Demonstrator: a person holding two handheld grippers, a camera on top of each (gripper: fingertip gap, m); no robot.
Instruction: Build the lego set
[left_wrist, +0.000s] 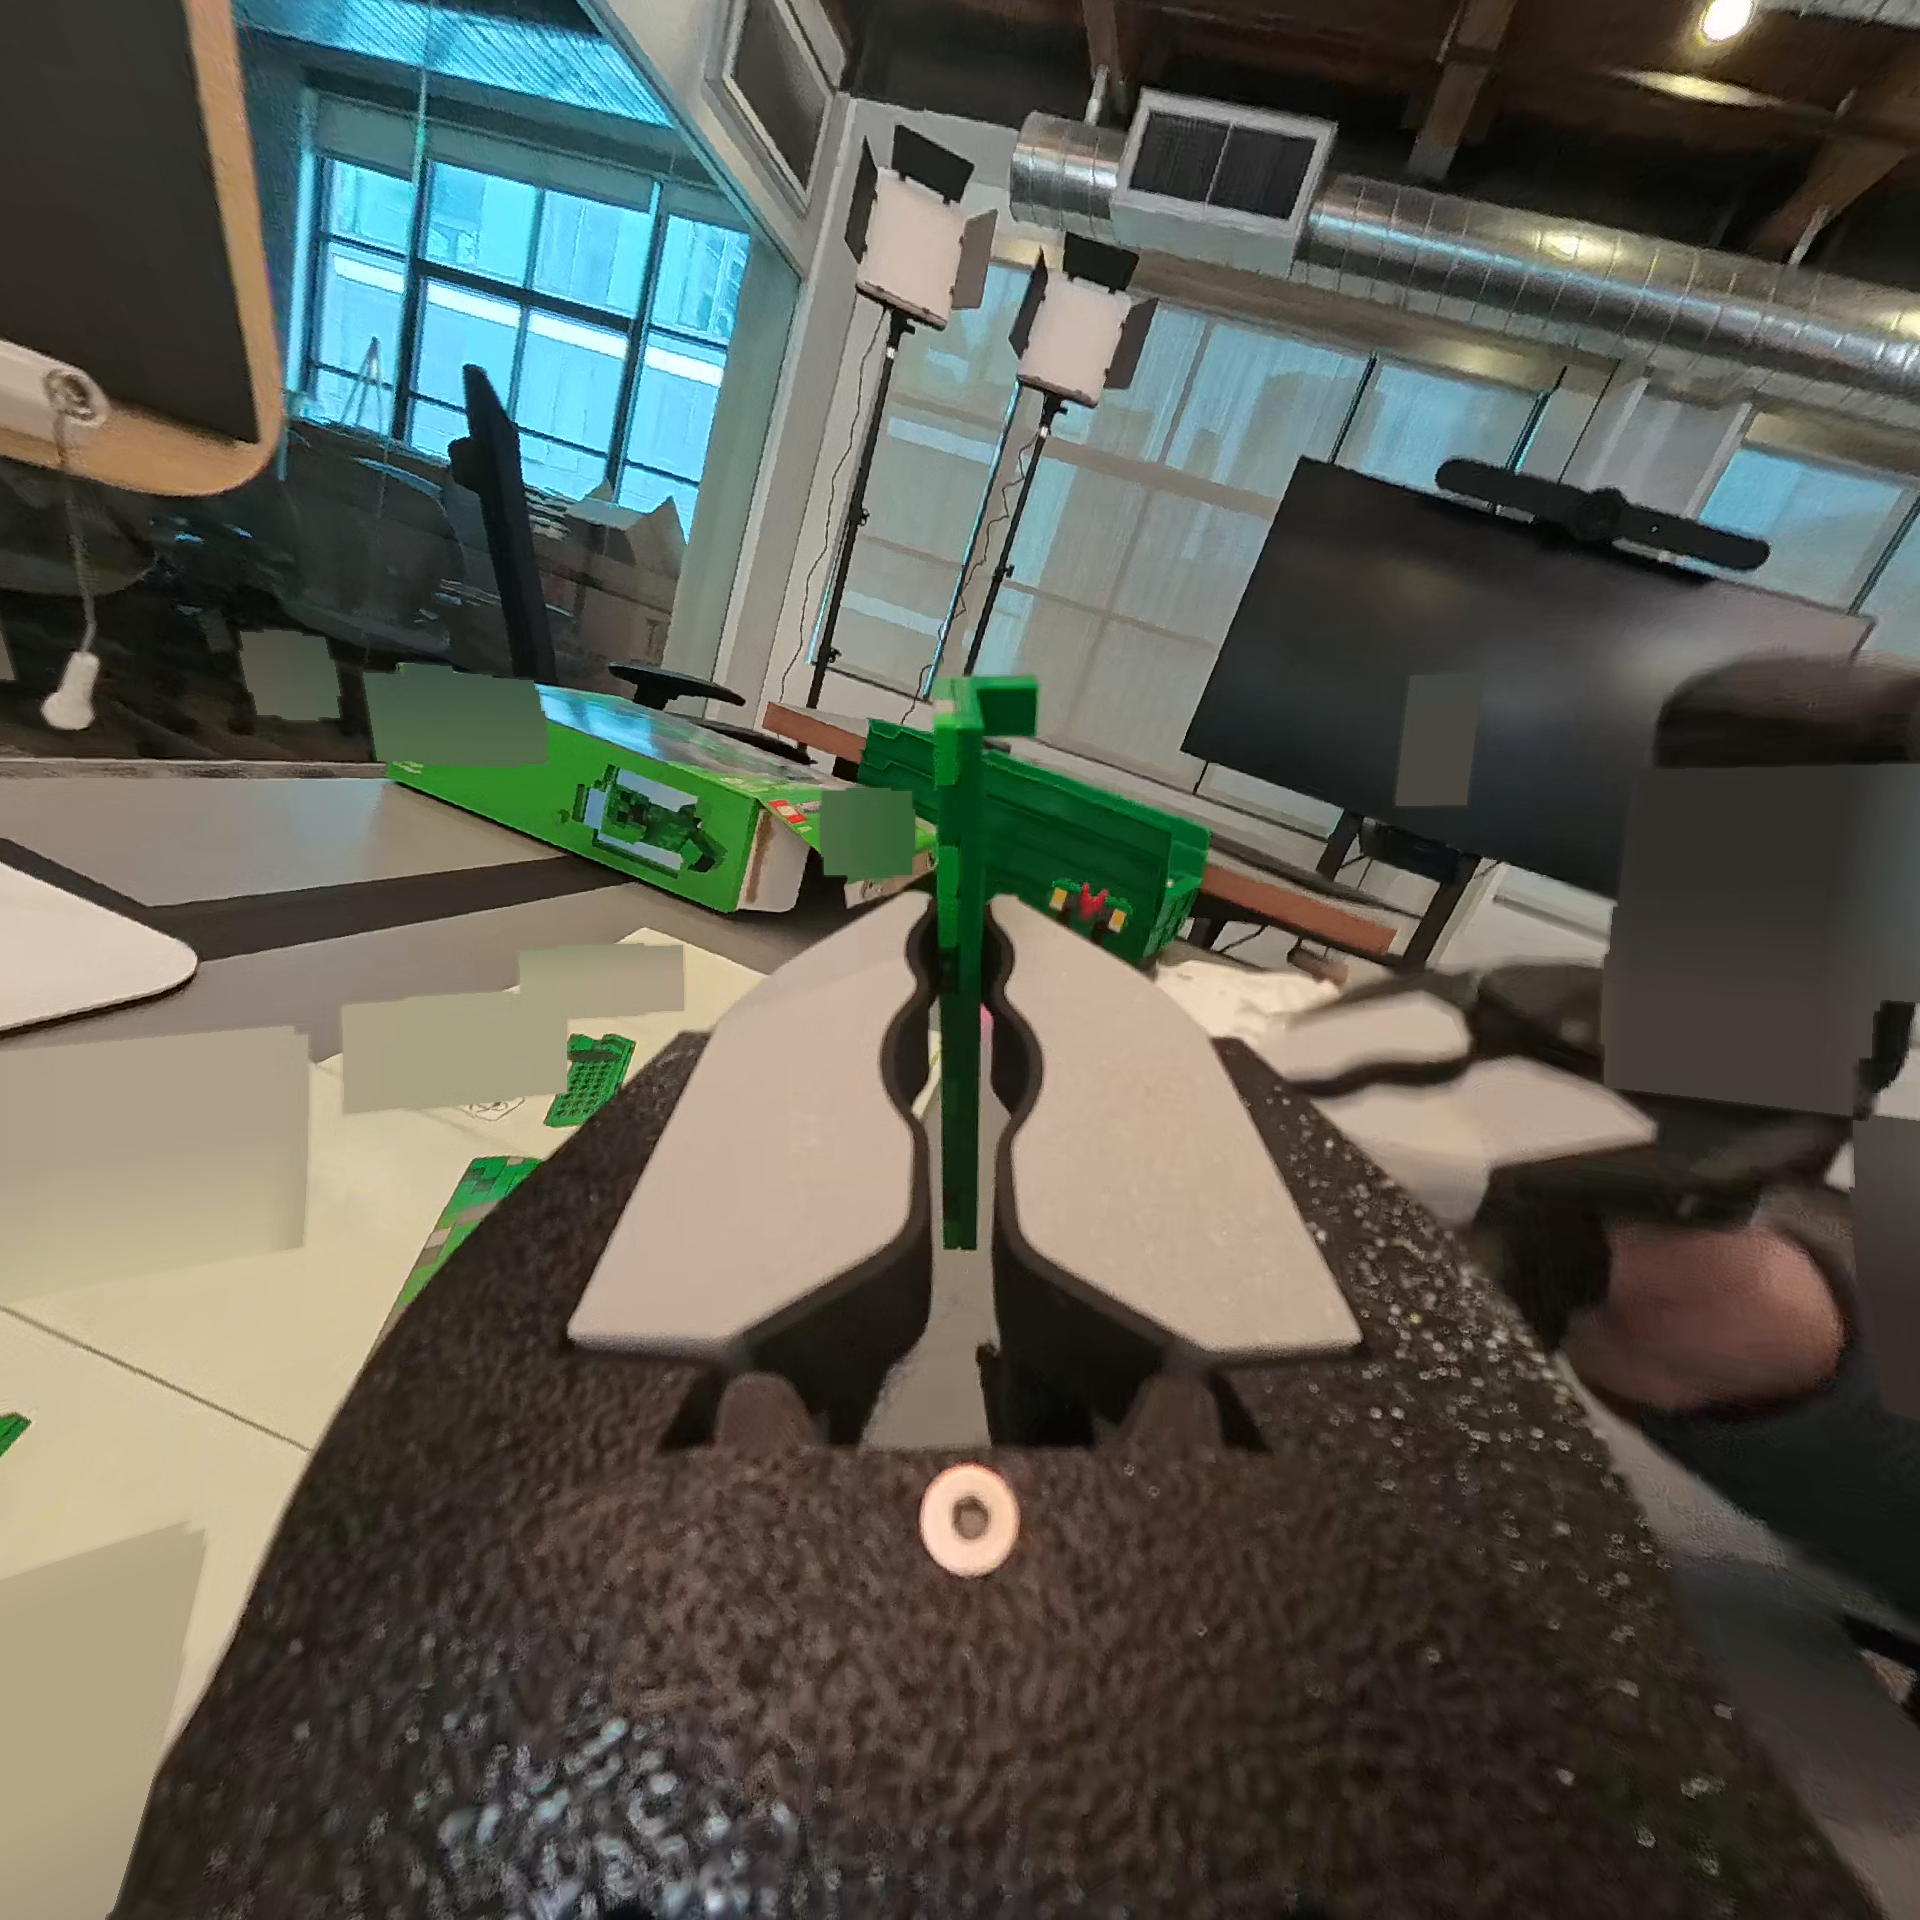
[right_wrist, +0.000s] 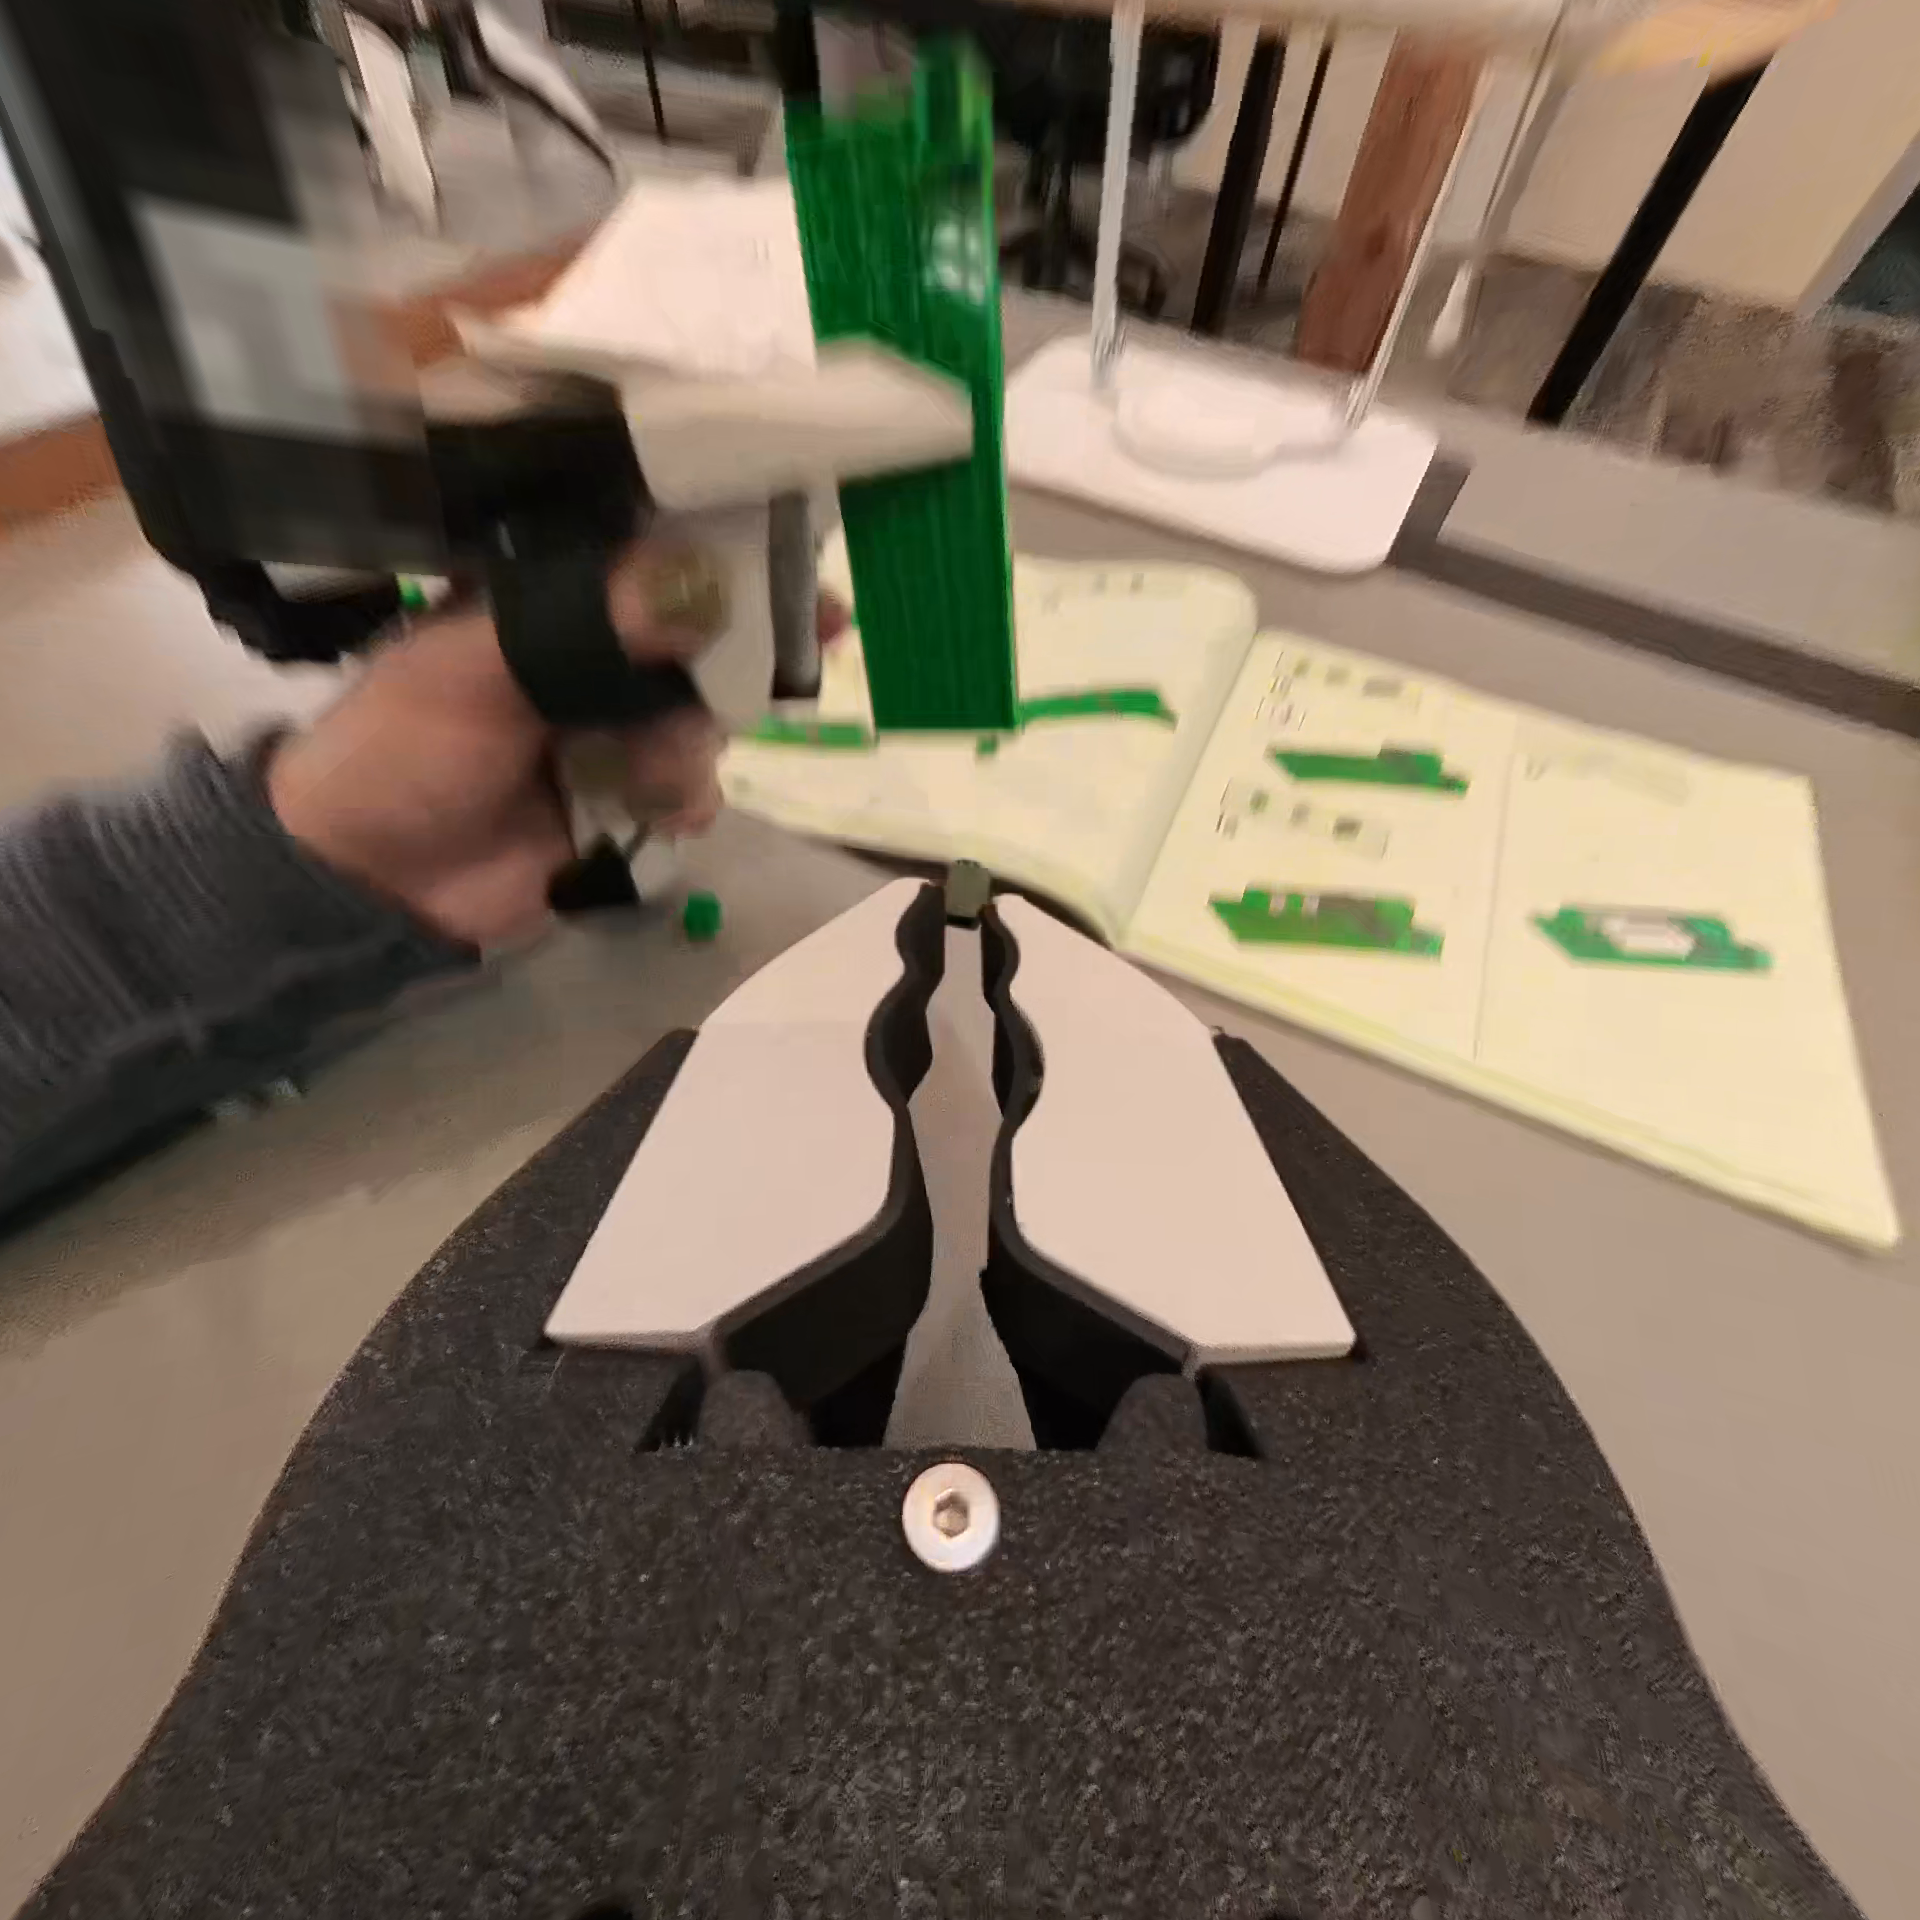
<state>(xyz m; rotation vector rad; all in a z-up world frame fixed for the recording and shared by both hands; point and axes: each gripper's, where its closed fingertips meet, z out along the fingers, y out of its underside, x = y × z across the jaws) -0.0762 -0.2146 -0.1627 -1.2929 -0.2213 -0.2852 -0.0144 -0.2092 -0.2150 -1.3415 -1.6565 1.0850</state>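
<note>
Above the table (right_wrist: 1558, 540), left gripper (left_wrist: 961, 935) pinches a green brick plate (left_wrist: 961, 831) edge-on, long axis upright; right gripper (right_wrist: 961, 914) nips a small grey-green brick (right_wrist: 964, 896).

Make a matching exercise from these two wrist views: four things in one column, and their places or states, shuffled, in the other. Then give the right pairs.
Things
1. green brick plate assembly
2. small grey-green brick
3. open instruction booklet
4. loose green brick

Places or states
A. lying flat on the grey table
B. pinched at the tips of the right gripper
C. alone on the table, near the person's hand
D. held upright, edge-on, in the left gripper

Pairs: 1-D, 2-B, 3-A, 4-C
</note>
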